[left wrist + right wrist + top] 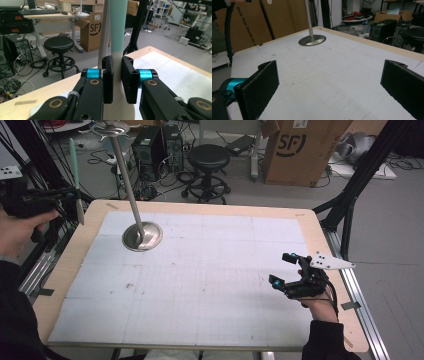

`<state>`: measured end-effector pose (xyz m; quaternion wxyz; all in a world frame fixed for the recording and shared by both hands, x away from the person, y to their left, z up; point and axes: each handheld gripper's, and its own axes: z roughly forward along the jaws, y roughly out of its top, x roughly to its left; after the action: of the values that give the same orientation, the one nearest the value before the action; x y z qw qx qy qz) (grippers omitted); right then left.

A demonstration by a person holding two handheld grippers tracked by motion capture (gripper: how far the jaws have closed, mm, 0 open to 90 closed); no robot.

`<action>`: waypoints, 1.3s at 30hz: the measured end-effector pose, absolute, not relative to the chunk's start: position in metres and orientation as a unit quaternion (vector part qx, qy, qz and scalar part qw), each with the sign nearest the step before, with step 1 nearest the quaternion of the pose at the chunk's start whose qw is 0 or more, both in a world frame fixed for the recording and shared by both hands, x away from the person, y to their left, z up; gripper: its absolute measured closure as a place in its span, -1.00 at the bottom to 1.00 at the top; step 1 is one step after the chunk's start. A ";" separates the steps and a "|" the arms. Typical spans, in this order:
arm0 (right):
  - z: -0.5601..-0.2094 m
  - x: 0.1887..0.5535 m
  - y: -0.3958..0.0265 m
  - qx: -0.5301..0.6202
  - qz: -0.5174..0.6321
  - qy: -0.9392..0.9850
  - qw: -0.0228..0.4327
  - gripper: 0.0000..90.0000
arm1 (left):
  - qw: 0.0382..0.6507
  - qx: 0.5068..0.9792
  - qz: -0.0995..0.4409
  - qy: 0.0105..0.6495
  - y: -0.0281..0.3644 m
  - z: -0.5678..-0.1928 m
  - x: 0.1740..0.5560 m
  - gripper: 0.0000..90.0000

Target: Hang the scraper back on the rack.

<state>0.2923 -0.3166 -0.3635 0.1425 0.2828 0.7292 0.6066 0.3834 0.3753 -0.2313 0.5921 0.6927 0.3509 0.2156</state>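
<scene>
Two grippers: the left gripper [117, 80] squeezes a green and white stick [117, 27], the right gripper [285, 270] is wide open

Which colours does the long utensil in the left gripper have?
The utensil is mint green above and cream near the jaws, best seen in the left gripper view.

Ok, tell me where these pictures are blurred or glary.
High view: soft all over, dull sheen on the stand's base. Left gripper view: the utensil in the left gripper is blurred, the background sharper. Right gripper view: right gripper pads soft, table evenly lit.
</scene>
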 end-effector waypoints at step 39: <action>-0.366 0.293 -0.328 0.300 0.607 0.721 0.148 -0.98 | 0.590 0.688 0.222 0.360 0.369 -0.229 0.418 0.79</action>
<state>0.2931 -0.3277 -0.3665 0.1475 0.2997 0.7208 0.6074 0.4181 0.3685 -0.2291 0.5900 0.6880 0.3598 0.2215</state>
